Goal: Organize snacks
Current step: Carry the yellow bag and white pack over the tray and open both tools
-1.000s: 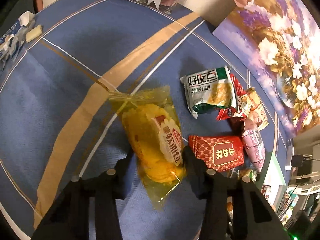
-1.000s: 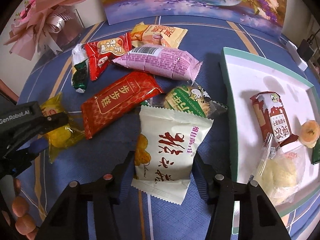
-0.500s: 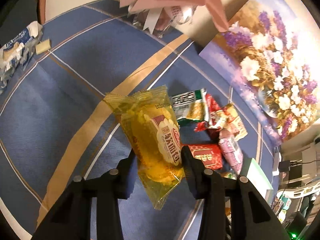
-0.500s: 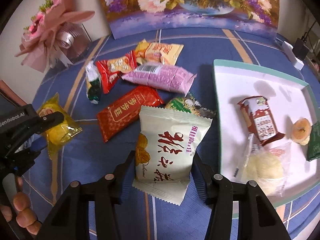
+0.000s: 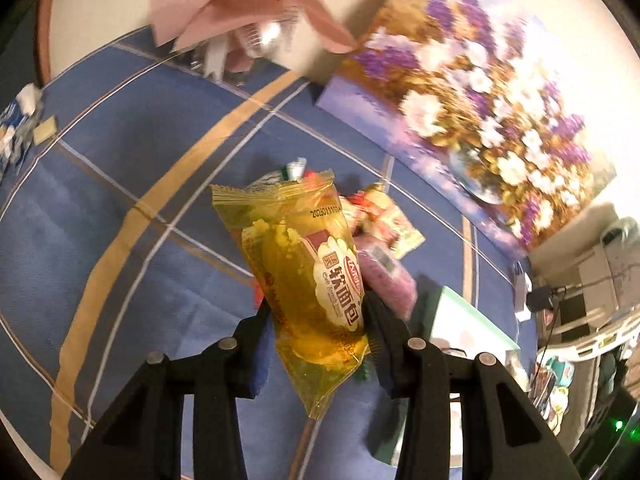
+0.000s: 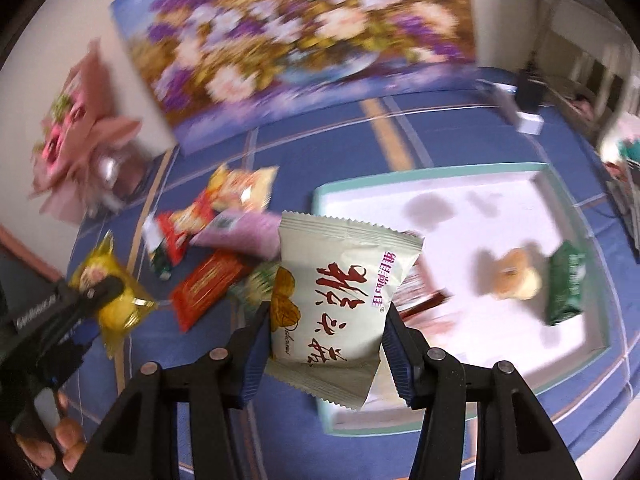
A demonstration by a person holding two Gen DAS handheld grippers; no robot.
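My left gripper [image 5: 318, 312] is shut on a yellow bread packet [image 5: 308, 280] and holds it above the blue tablecloth; it also shows in the right wrist view [image 6: 110, 300]. My right gripper [image 6: 326, 332] is shut on a white snack packet [image 6: 336, 296] with red characters, lifted near the left edge of the white tray [image 6: 460, 200]. The tray holds a green packet [image 6: 564, 284], a round pastry [image 6: 516, 280] and a red-brown packet [image 6: 420, 292]. Loose snacks lie left of the tray: a red packet [image 6: 208, 288], a purple one [image 6: 248, 232] and others.
A flower painting [image 6: 296, 40] leans at the back of the table. A pink bouquet [image 6: 80, 136] stands at the back left. A white adapter [image 6: 528, 120] lies at the back right. The tray's green corner [image 5: 460, 312] shows in the left wrist view.
Both grippers have lifted their packets off the table. The right one has moved right, toward the tray. The left one has swung toward the snack pile and the tray.
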